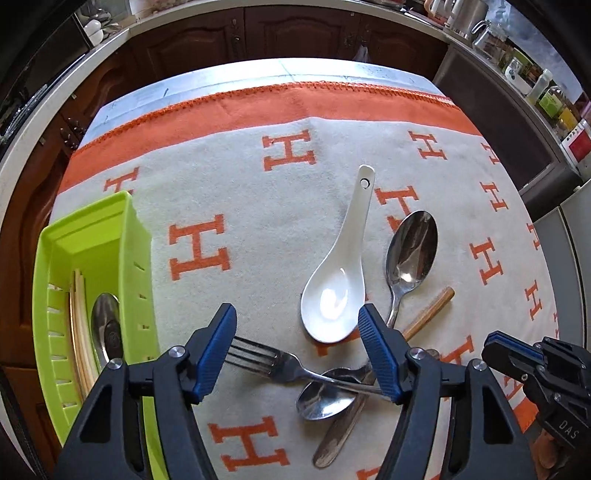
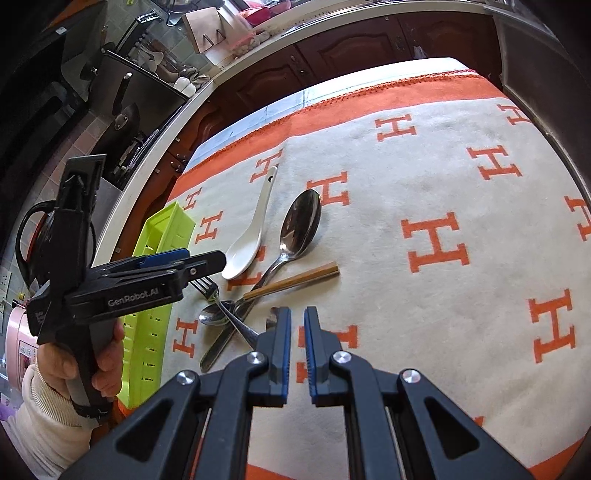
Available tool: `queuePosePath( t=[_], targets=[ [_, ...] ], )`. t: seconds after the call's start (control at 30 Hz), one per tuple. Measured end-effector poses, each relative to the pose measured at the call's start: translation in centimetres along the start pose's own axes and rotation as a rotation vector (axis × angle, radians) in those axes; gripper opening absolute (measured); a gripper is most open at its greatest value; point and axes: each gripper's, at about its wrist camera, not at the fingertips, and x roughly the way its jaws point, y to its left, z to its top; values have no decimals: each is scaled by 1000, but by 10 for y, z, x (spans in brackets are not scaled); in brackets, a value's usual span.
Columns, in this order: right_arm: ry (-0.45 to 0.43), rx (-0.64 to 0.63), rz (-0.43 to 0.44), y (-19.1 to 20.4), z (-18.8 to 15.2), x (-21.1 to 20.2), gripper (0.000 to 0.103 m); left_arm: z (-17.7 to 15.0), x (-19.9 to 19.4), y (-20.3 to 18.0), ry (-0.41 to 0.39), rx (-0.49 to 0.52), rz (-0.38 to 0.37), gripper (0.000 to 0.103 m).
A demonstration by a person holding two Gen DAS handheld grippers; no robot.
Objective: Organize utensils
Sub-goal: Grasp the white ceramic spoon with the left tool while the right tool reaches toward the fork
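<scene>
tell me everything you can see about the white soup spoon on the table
The white soup spoon looks like glossy ceramic, with a deep empty bowl facing up and a short handle pierced by a small hole at its tip. It lies flat on the H-patterned cloth, bowl toward the cameras, left of the large metal spoon. Neither claw touches it.

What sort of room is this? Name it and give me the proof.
Most likely a home kitchen. Dark wooden cabinets run under a pale countertop, jars and bottles line a shelf, and utensils such as a white ceramic spoon lie on a cloth-covered table.
</scene>
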Motion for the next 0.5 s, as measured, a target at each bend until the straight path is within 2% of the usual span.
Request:
queuePosePath(
  t=[0.2, 0.4, 0.43, 0.5],
  targets=[
    [13, 8, 13, -5, 2, 6, 7, 4, 21, -4, 22, 24, 38, 66],
    [20, 12, 25, -8, 3, 13, 7, 4, 23, -6, 5, 37, 36, 66],
    [22, 13, 24, -8, 3, 14, 7, 4, 22, -6, 3, 44, 35, 64],
    [28, 17, 26, -9, 3, 16, 7, 4, 20, -11, -1, 65, 13, 52]
  ],
)
